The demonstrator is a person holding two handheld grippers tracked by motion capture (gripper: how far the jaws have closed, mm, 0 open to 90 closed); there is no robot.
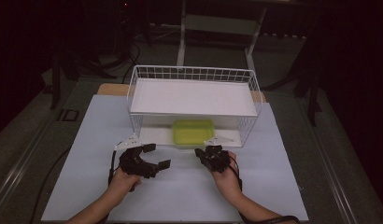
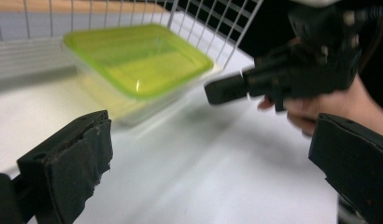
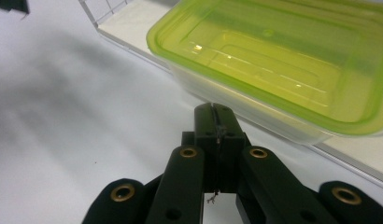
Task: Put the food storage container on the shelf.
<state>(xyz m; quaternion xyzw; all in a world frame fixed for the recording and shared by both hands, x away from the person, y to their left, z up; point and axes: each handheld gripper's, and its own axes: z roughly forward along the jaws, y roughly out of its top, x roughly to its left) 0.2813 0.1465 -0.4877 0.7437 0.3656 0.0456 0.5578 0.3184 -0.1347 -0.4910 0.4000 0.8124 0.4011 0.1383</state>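
One green-lidded container sits in the wire basket; left fingers spread, right fingers closed empty.

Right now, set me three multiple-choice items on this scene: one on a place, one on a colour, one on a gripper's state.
1. Where does the lidded container stand?
A. under the shelf of the wire basket
B. on top of that shelf
C. on the floor

2. What colour is the container's lid?
A. red
B. yellow-green
C. black

3. How do the jaws of the right gripper stand?
A. wide apart
B. clamped on the lid
C. shut on nothing

Answers: 1 A, the high view shows it beneath the white shelf; 2 B, both gripper views show a yellow-green lid; 3 C, its jaws meet just short of the container.
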